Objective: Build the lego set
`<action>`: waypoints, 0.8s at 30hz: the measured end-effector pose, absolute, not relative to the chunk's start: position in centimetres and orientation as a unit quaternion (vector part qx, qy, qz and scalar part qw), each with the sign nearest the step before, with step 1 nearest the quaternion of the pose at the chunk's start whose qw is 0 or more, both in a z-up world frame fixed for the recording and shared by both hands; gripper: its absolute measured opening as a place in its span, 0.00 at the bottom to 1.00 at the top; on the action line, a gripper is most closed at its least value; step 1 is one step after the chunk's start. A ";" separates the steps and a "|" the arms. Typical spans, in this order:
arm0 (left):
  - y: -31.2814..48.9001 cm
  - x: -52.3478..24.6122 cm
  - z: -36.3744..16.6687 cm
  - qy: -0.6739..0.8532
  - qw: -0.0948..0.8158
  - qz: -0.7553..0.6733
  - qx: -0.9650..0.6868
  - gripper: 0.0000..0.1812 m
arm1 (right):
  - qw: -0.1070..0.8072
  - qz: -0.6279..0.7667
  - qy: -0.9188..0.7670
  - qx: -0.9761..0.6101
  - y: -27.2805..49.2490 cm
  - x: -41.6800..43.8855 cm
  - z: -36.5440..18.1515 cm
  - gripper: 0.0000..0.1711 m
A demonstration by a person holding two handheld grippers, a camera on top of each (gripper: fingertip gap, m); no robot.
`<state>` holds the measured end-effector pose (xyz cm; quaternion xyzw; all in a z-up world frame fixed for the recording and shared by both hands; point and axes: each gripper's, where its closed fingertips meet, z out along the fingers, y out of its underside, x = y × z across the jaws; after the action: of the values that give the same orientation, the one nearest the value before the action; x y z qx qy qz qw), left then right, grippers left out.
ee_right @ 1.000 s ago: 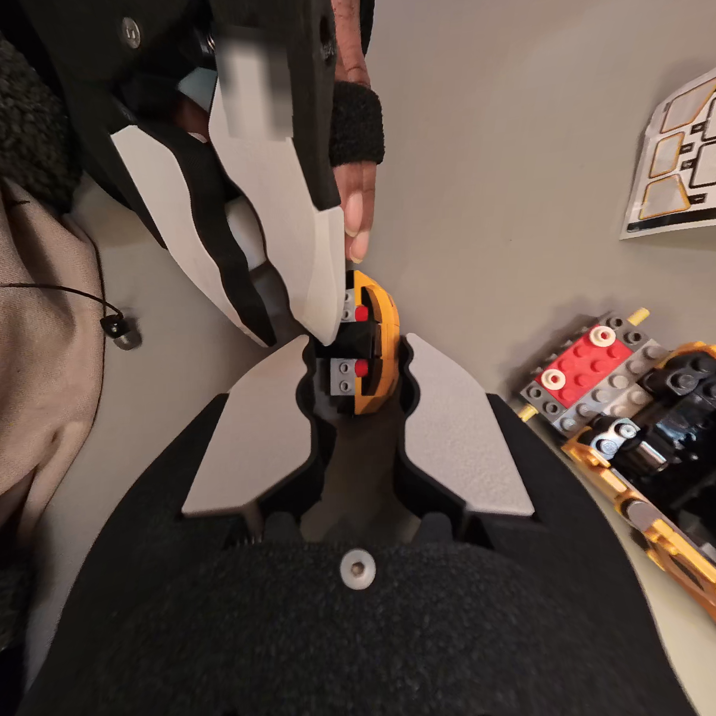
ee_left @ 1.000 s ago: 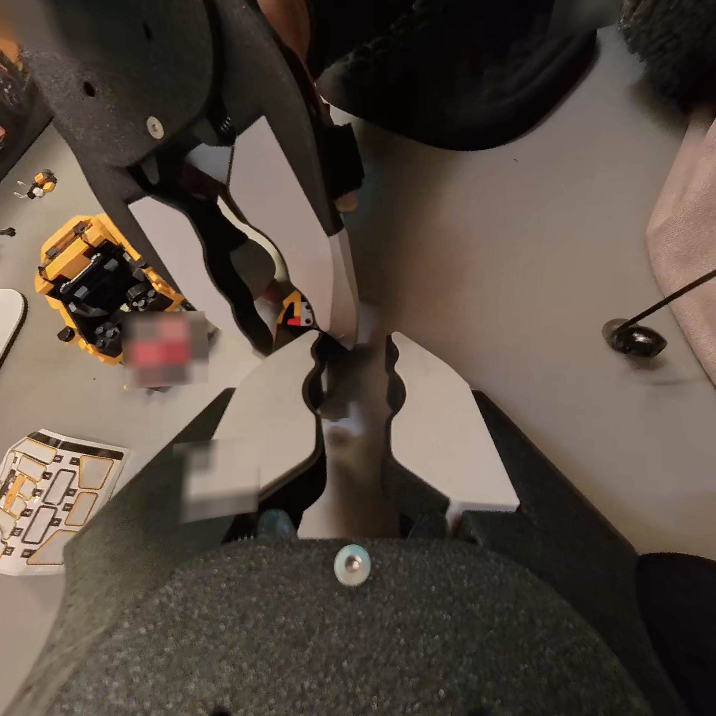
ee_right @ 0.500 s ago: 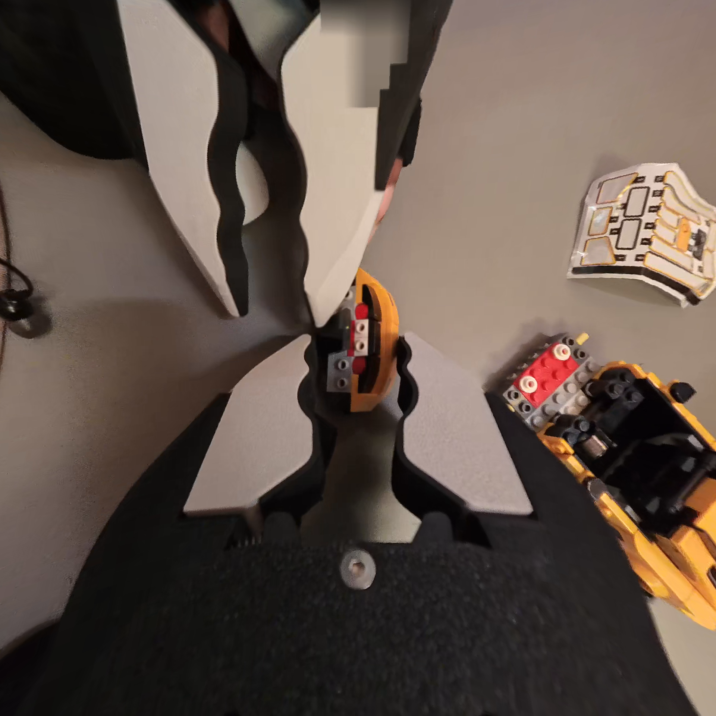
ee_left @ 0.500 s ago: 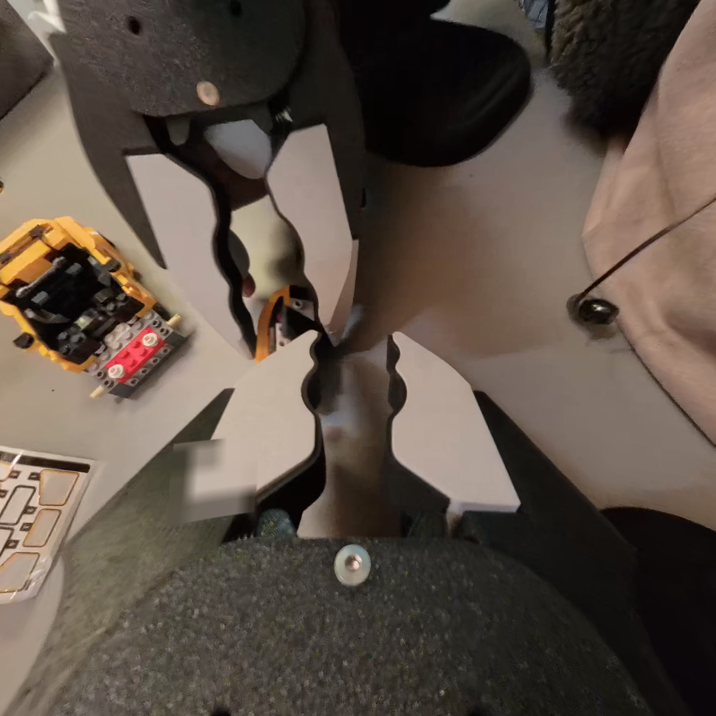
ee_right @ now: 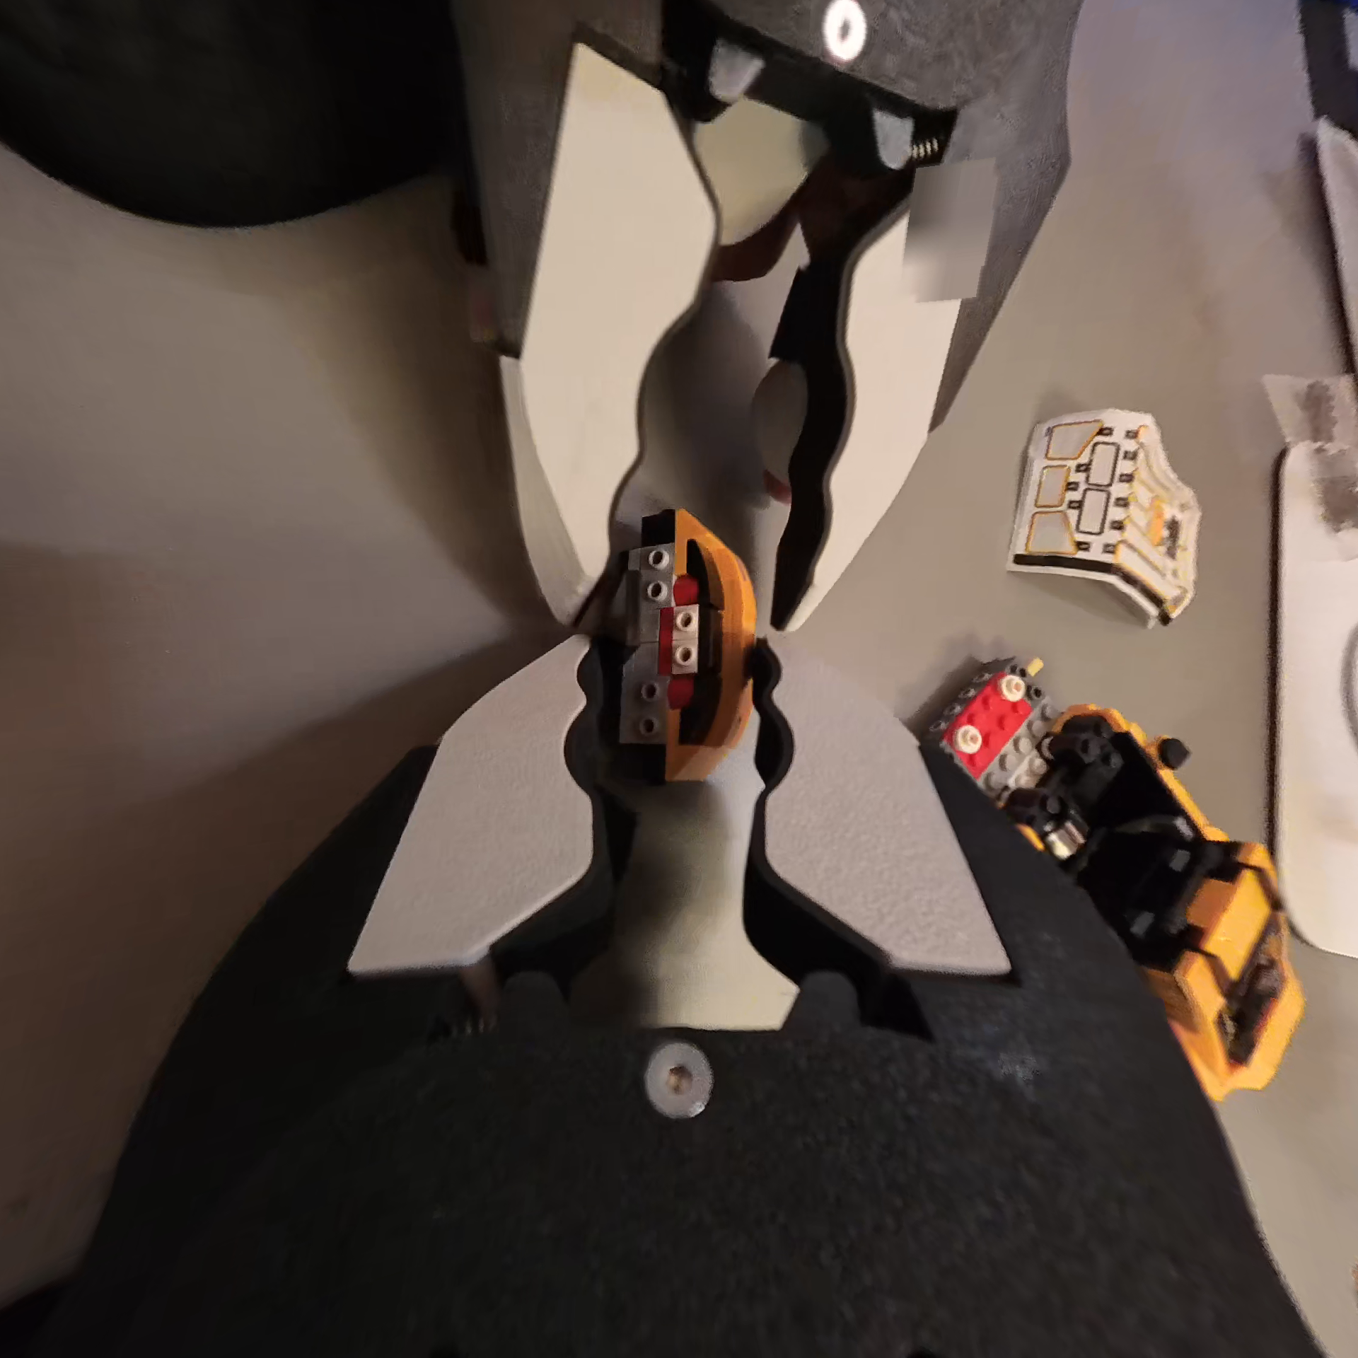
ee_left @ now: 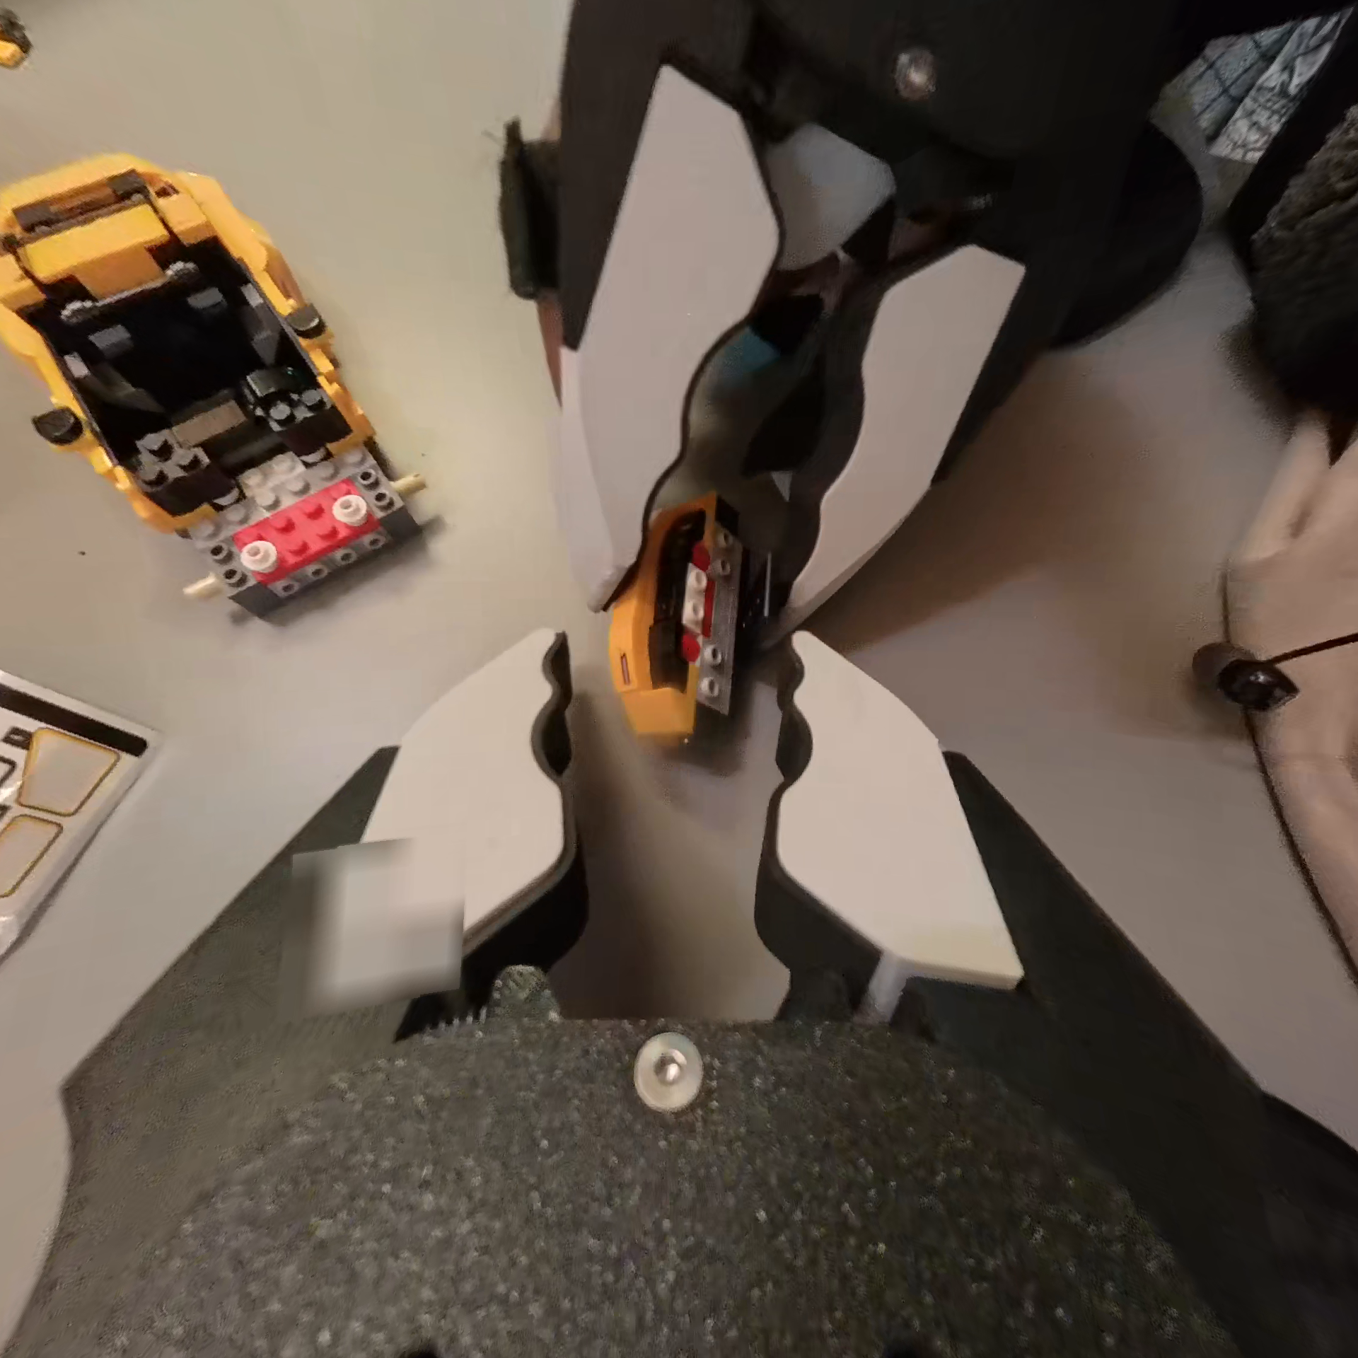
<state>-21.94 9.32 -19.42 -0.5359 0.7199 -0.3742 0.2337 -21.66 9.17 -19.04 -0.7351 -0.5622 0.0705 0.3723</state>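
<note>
orange-and-black lego subassembly sat clamped in the right gripper, above the tabletop. beside it, the left gripper stood open, empty. the lego car lay nearby.

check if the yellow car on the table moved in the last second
No. The yellow car still lies beside the sticker sheet, red end nearest it; only the camera shifted.
</note>
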 end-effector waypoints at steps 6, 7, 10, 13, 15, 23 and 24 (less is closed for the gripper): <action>8.7 -22.0 -19.7 0.724 0.207 -0.383 -0.534 0.17 | 0.411 0.014 -0.582 -0.701 8.9 -22.0 -19.0 0.23; 8.7 -22.0 -19.7 0.725 0.208 -0.382 -0.534 0.16 | 0.415 0.006 -0.584 -0.697 8.9 -22.0 -19.0 0.23; 8.8 -22.0 -19.7 0.731 0.219 -0.376 -0.526 0.16 | 0.420 0.000 -0.584 -0.695 8.9 -22.0 -19.0 0.23; 8.9 -21.9 -19.6 0.744 0.245 -0.359 -0.508 0.14 | 0.418 0.048 -0.558 -0.715 8.7 -22.0 -18.5 0.22; 8.9 -21.9 -19.7 0.755 0.258 -0.343 -0.496 0.14 | 0.410 0.090 -0.533 -0.735 8.6 -21.6 -18.2 0.24; 8.9 -21.5 -19.6 0.792 0.331 -0.275 -0.432 0.14 | 0.378 0.137 -0.509 -0.761 8.4 -21.6 -18.9 0.22; 8.7 -21.4 -19.6 0.799 0.342 -0.265 -0.418 0.14 | 0.378 0.132 -0.515 -0.758 8.4 -21.7 -19.1 0.19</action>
<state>-21.44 8.74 -19.63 -0.4176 0.7992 -0.2649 0.3416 -21.68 8.38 -19.07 -0.7583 -0.5145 0.1322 0.3778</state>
